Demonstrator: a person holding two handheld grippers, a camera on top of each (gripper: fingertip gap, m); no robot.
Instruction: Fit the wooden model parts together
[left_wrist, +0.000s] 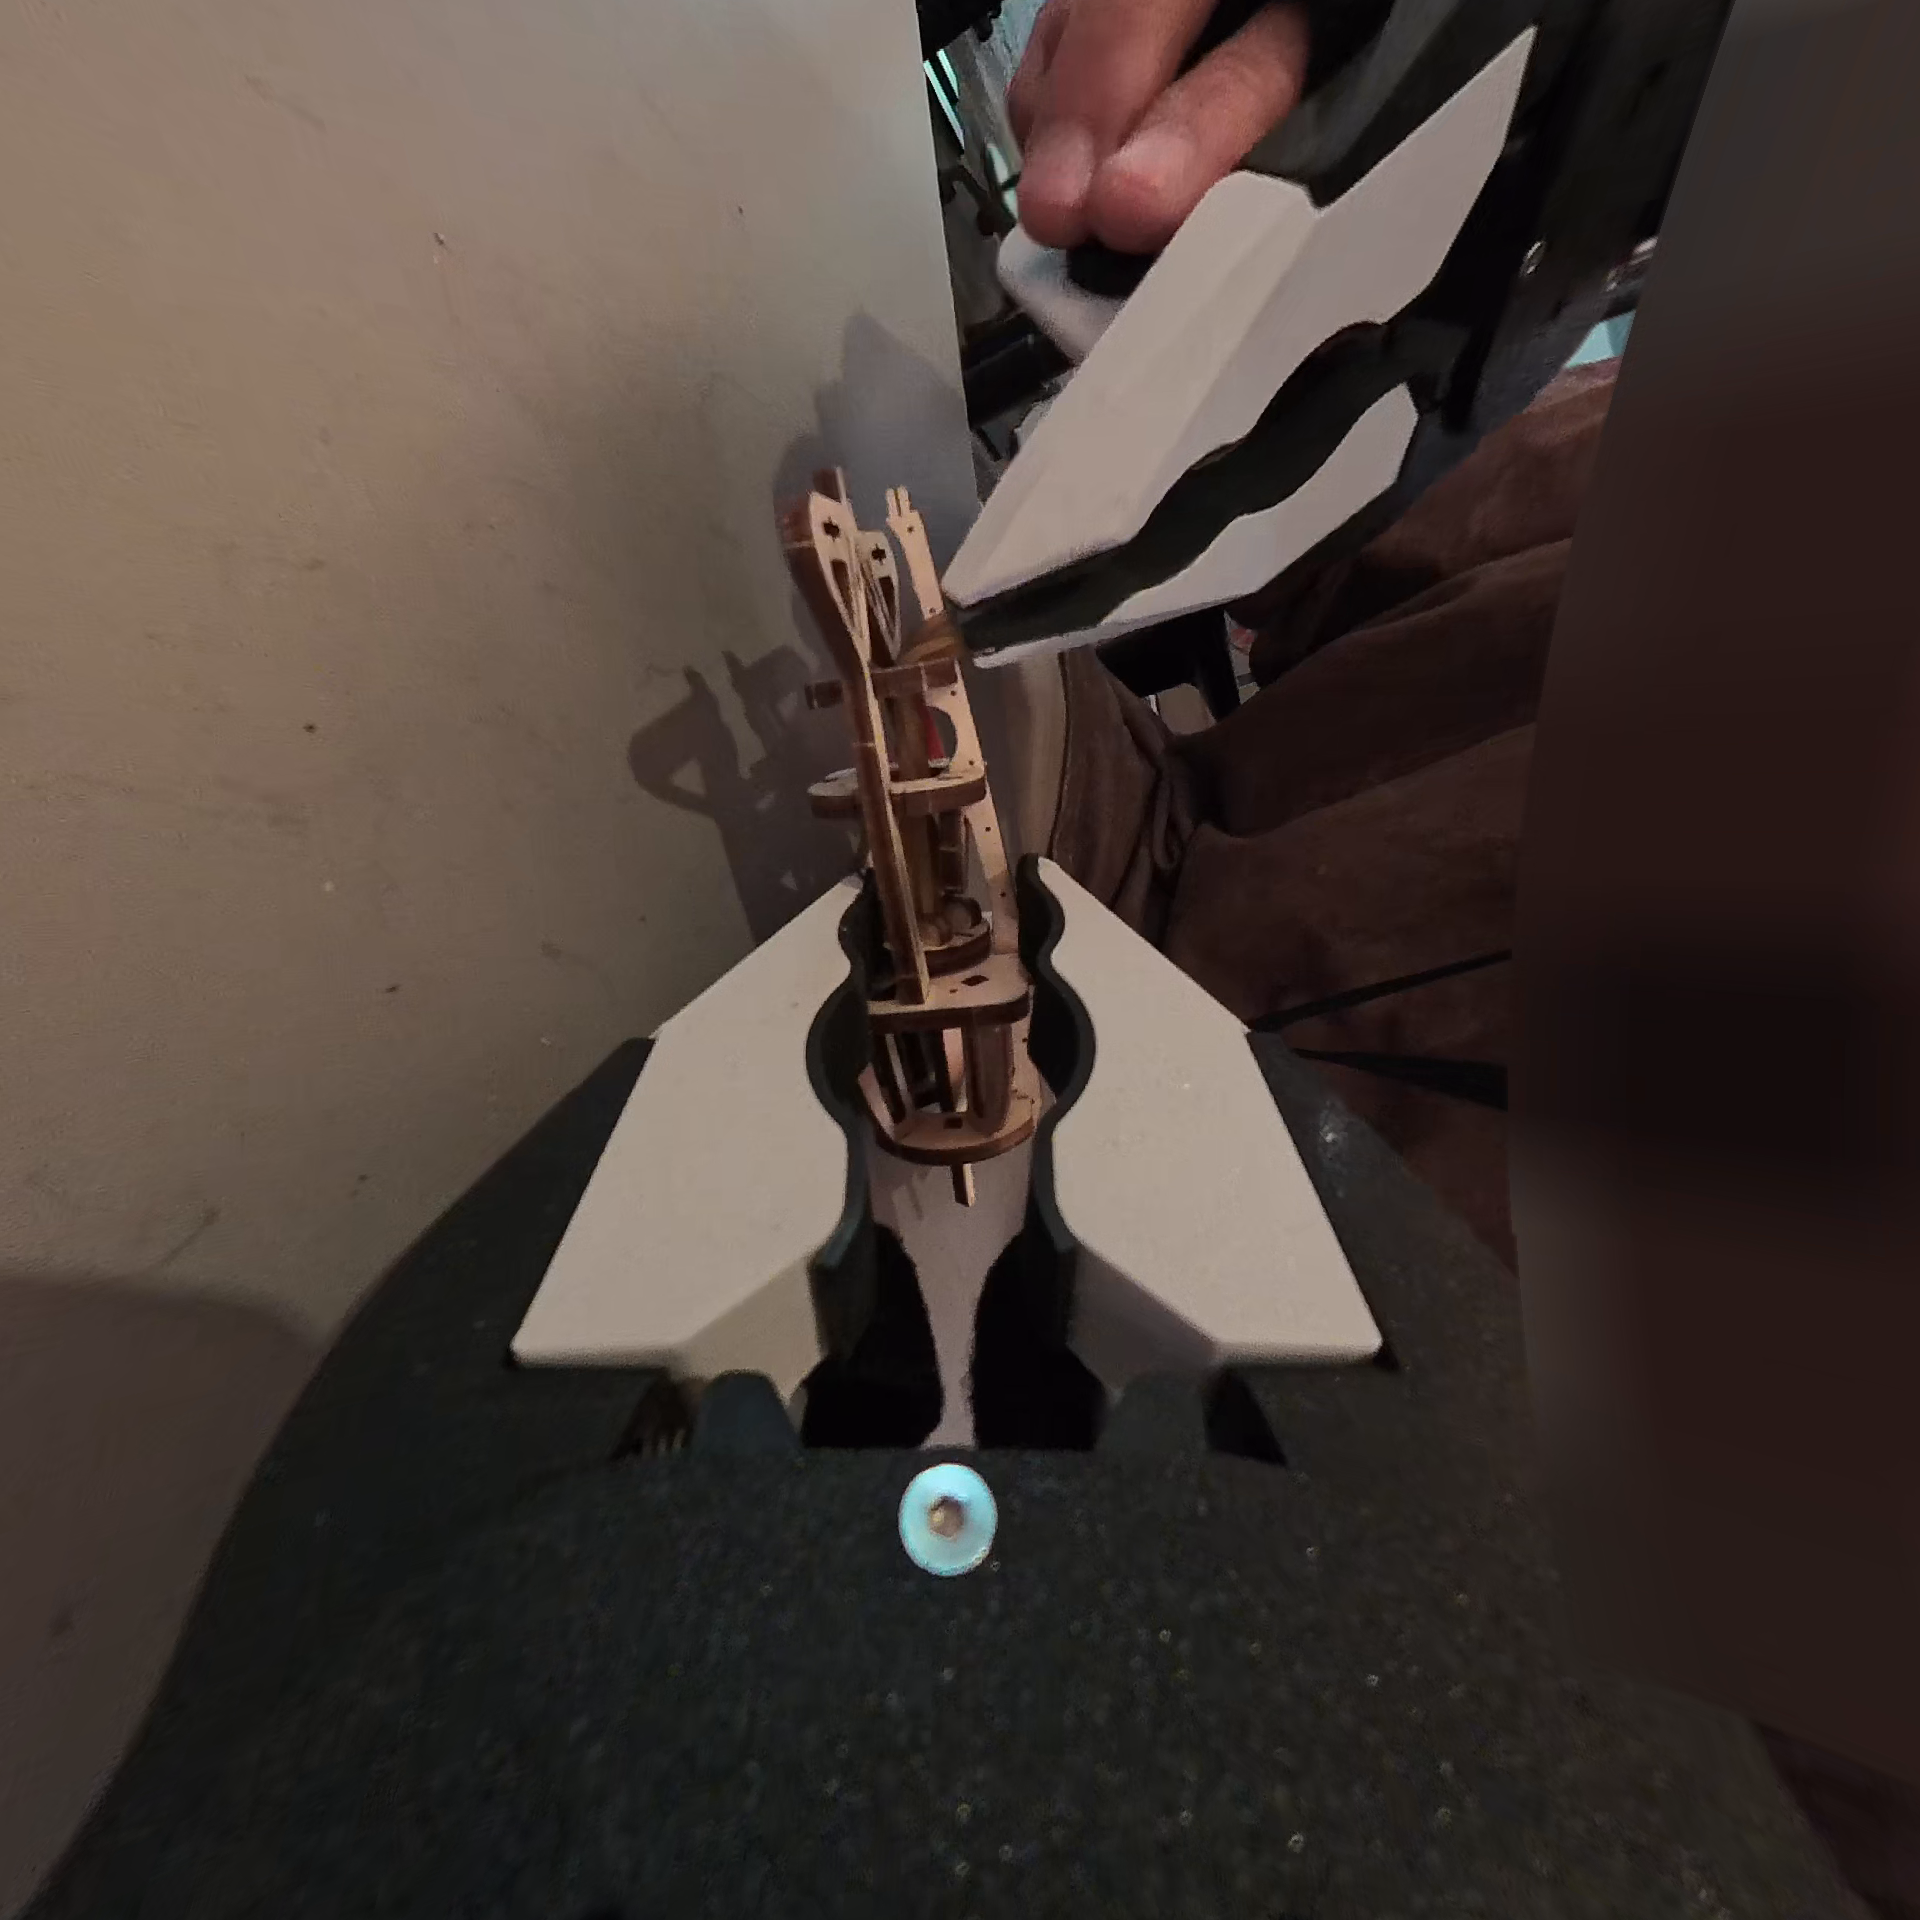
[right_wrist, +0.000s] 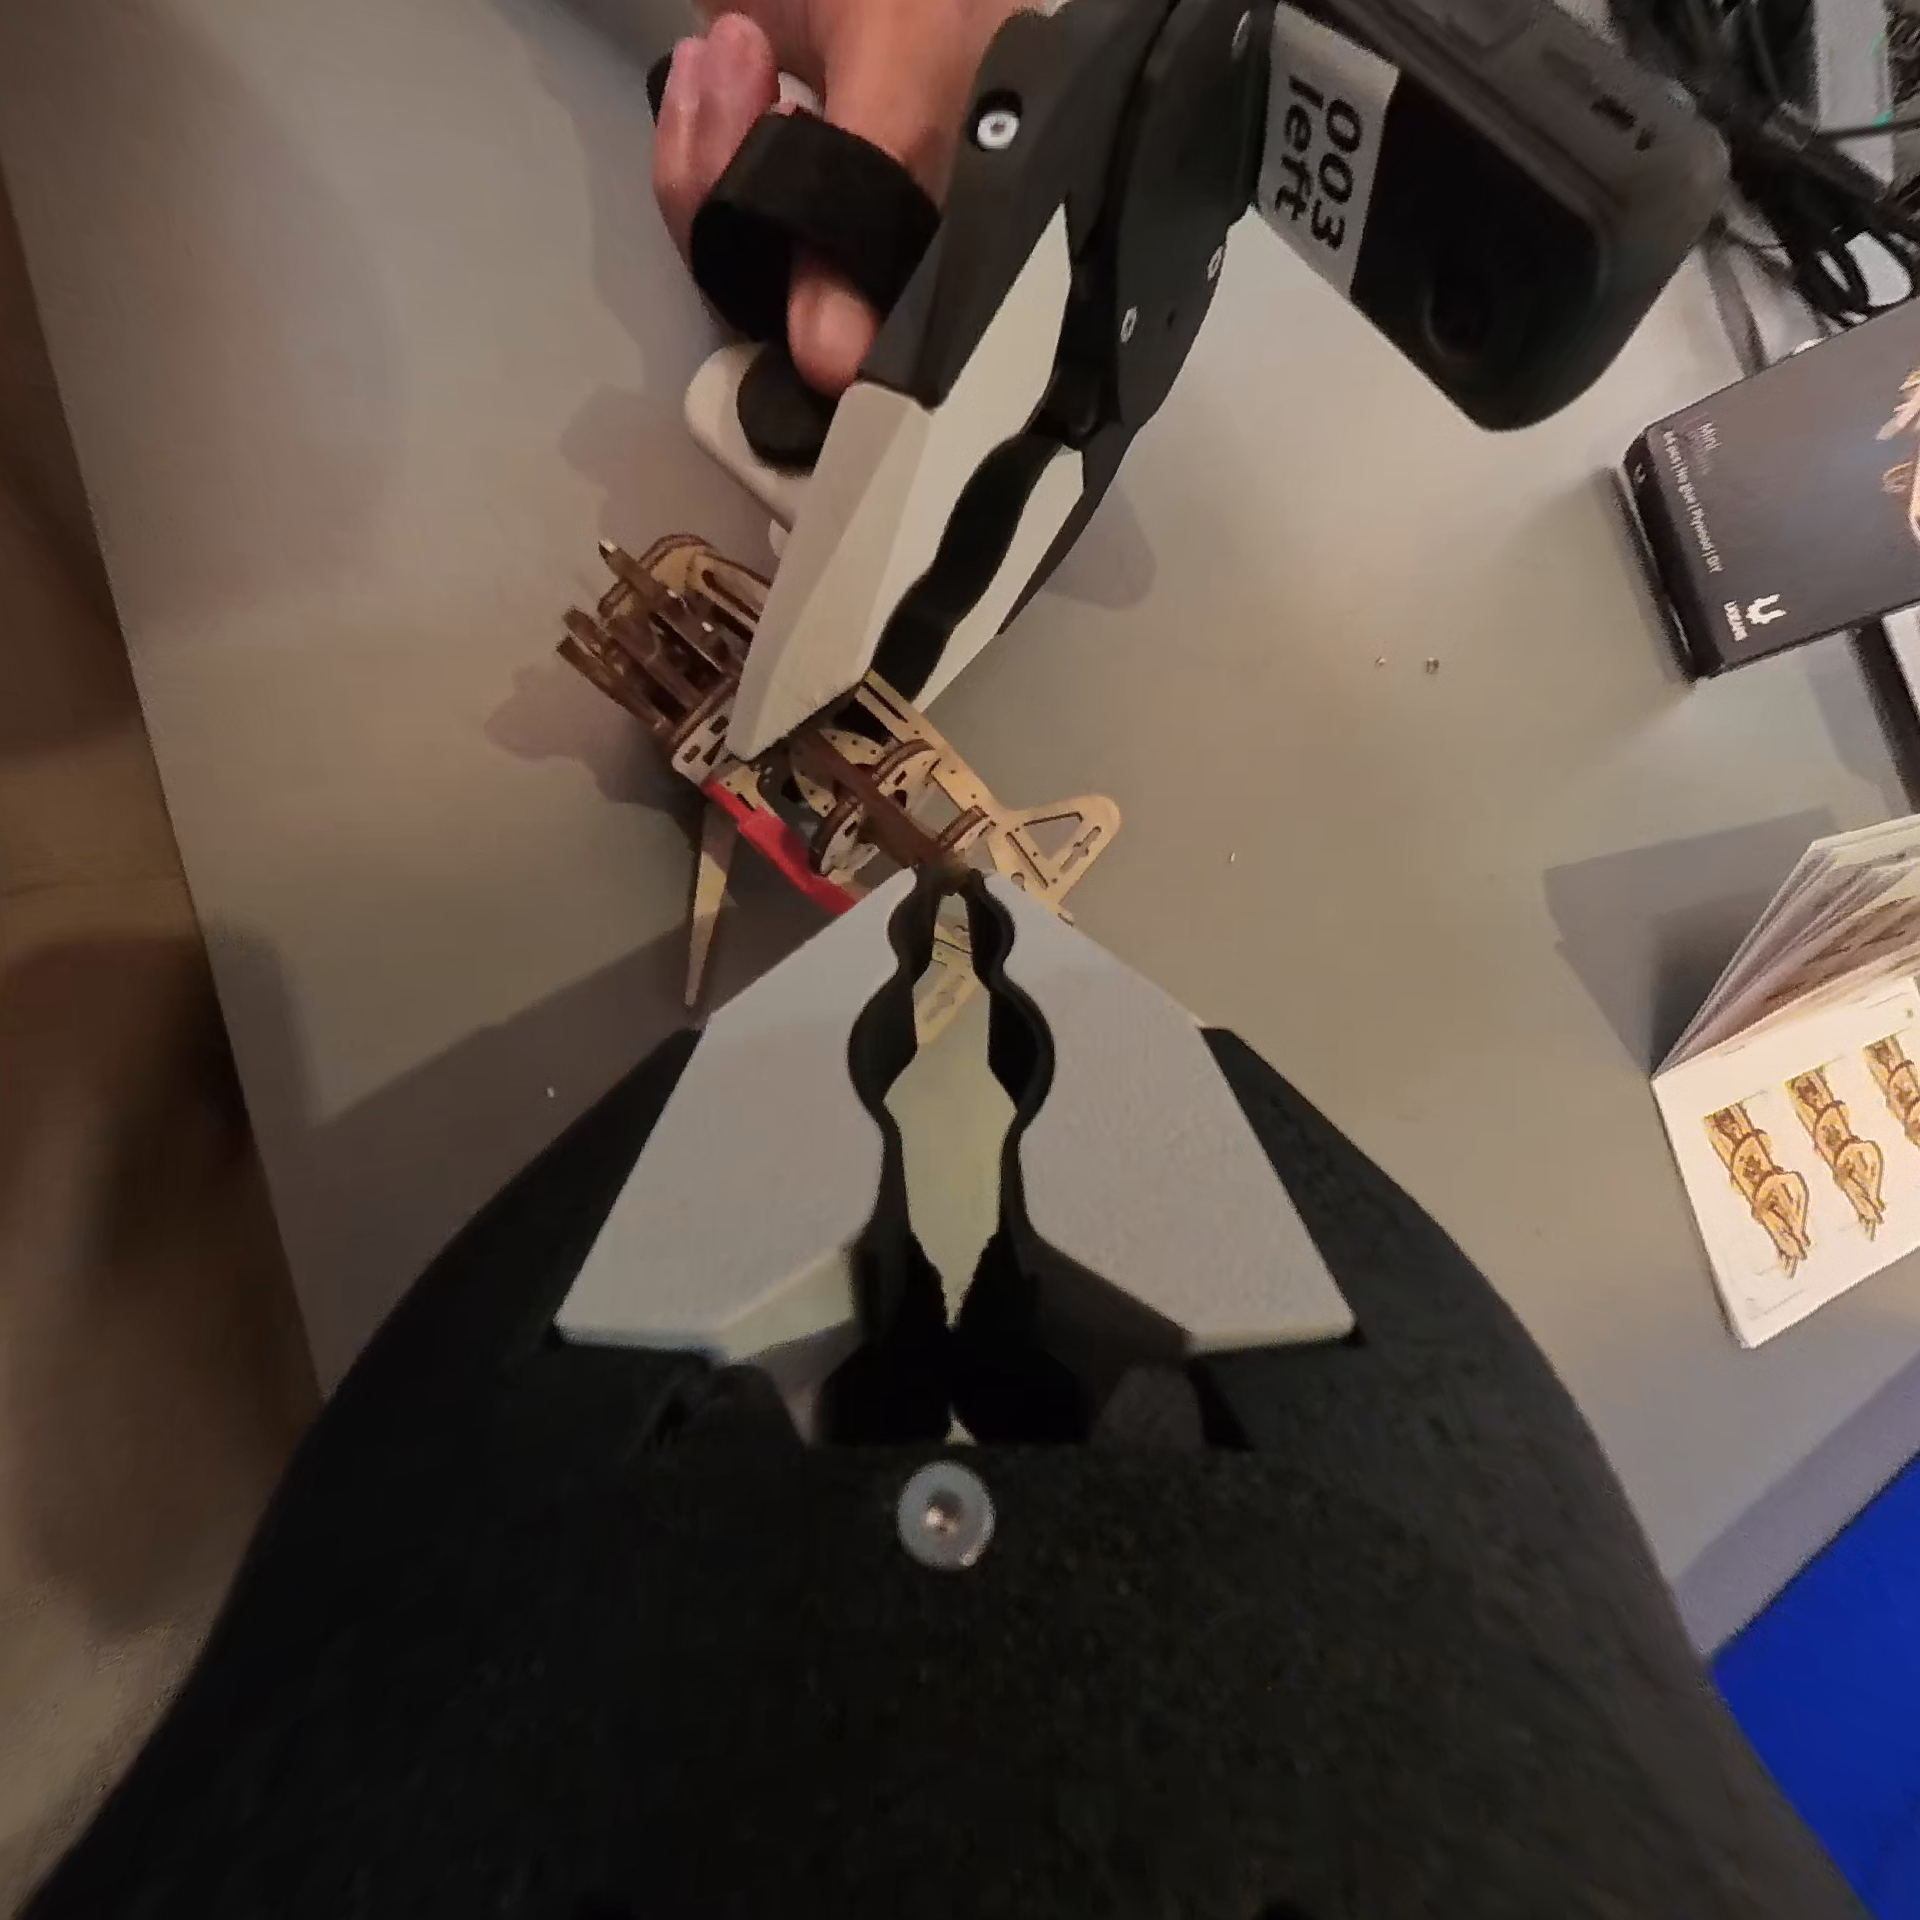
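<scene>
Grey table (right_wrist: 1299, 727) bears black box (right_wrist: 1787, 520), booklet (right_wrist: 1797, 1091)

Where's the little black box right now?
In the right wrist view, the black box lies on the grey table at the right edge, above the open booklet, right of the wooden model.

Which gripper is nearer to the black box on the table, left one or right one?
Left. The left gripper holds the wooden model farther up the table, level with the black box; the right gripper pinches the model's near end.
</scene>
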